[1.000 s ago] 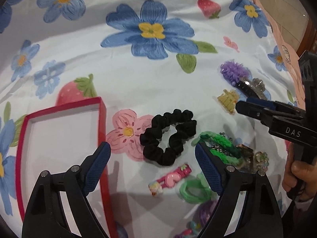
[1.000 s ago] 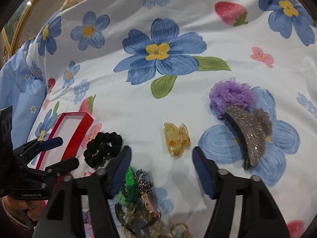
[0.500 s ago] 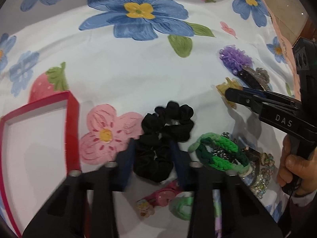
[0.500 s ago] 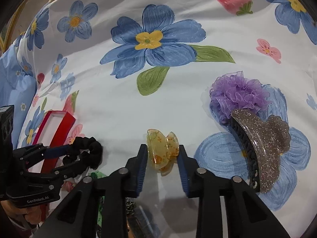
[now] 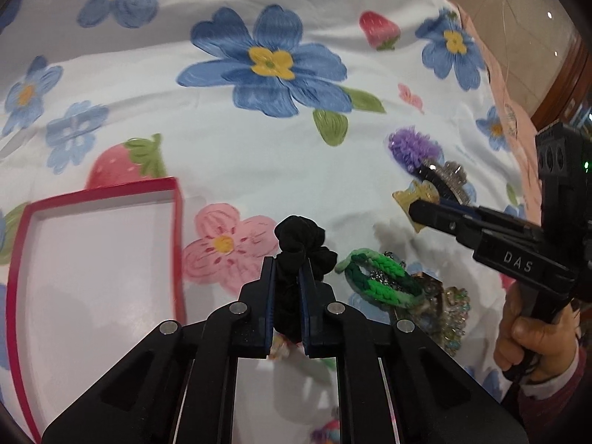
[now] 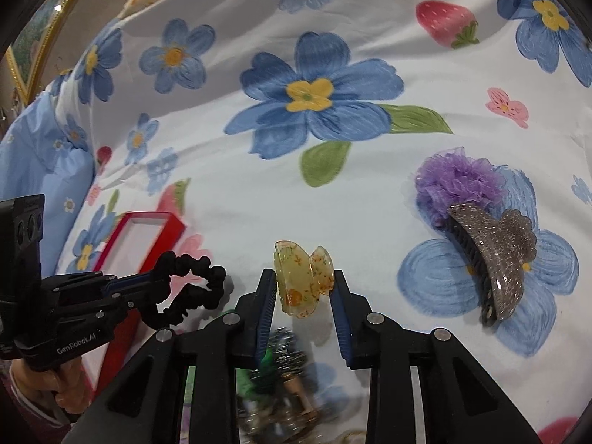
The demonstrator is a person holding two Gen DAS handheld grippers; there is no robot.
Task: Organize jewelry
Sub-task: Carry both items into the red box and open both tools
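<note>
Left wrist: left tongs [image 5: 288, 288] clamped on black scrunchie [image 5: 299, 244] | right tongs [image 6: 303, 288] clamped on amber claw clip [image 6: 301, 281]

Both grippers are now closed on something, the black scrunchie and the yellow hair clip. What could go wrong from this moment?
1. The left gripper pinches only one part of the black scrunchie; the loose loop may snag or slip on the way to the red box.
2. The right gripper holds the yellow hair clip near its fingertips, so the smooth clip could twist out.
3. The green bracelet lies close by and might be dragged.
</note>
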